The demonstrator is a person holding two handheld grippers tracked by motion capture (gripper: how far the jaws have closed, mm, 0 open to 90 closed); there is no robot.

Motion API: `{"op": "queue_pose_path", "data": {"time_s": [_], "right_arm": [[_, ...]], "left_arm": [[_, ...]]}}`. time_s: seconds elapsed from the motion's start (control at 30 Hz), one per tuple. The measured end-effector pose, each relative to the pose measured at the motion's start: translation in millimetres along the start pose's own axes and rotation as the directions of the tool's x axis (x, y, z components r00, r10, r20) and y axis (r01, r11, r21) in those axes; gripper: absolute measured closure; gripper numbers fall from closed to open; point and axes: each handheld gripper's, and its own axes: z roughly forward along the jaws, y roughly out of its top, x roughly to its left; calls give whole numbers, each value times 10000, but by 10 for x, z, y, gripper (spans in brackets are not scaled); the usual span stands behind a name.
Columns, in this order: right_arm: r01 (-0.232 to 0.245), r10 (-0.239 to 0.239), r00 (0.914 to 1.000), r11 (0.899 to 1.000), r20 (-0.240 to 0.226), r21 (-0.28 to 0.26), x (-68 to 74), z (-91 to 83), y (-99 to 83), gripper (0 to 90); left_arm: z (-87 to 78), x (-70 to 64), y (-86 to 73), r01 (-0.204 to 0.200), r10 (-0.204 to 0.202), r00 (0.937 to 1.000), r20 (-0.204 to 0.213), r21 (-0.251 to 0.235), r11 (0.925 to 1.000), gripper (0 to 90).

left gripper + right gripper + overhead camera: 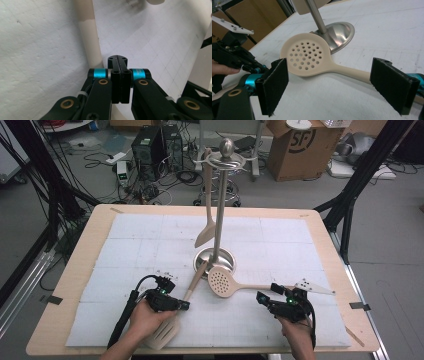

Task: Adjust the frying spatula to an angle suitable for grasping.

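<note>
A cream perforated skimmer (221,281) (305,55) lies on the white mat, its head against the base of a metal utensil stand (215,260) (337,30). My right gripper (266,294) (329,75) is open wide, and the skimmer's handle lies between its jaws without touching them. A cream slotted turner (165,332) lies to the left, with its handle (87,35) pointing towards the stand. My left gripper (185,305) (117,60) sits just over that handle, shut with nothing between its jaws. Another cream spatula (207,220) hangs from the stand's ring.
The white mat (300,245) covers a wooden table (85,245). The stand's tall pole (220,205) rises at the table's centre. On the floor beyond are a cardboard box (300,145), computer cases (150,145) and cables. Black frame legs (350,200) stand at the right.
</note>
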Motion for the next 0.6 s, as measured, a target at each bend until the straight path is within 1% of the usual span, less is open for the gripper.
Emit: {"op": "queue_pose_path", "data": {"time_s": [0.1,0.17,0.27,0.3,0.47,0.53,0.6], "right_arm": [[-56,56,10000,10000,24,-20,-3,-7,1,147],[-58,58,10000,10000,14,-13,-4,-8,1,147],[-40,40,10000,10000,6,-23,-2,-5,1,147],[-54,54,10000,10000,4,-23,-2,-6,1,147],[-50,50,10000,10000,13,-2,-4,-10,2,147],[-63,63,10000,10000,19,-12,-2,-5,0,147],[-12,12,10000,10000,16,-28,-4,-1,0,147]], "left_arm": [[-12,35,12,82,-83,9999,86,74,9999,900],[-23,55,16,89,-89,10000,35,77,9999,900],[-50,93,18,230,-230,9997,0,0,9997,900],[-67,113,18,199,-199,9998,-73,-2,9998,900],[-150,222,20,531,-539,9983,-217,-361,9979,900],[-184,252,20,593,-603,9980,-207,-475,9971,900],[-225,274,24,634,-652,9974,-303,-561,9964,900]]}}
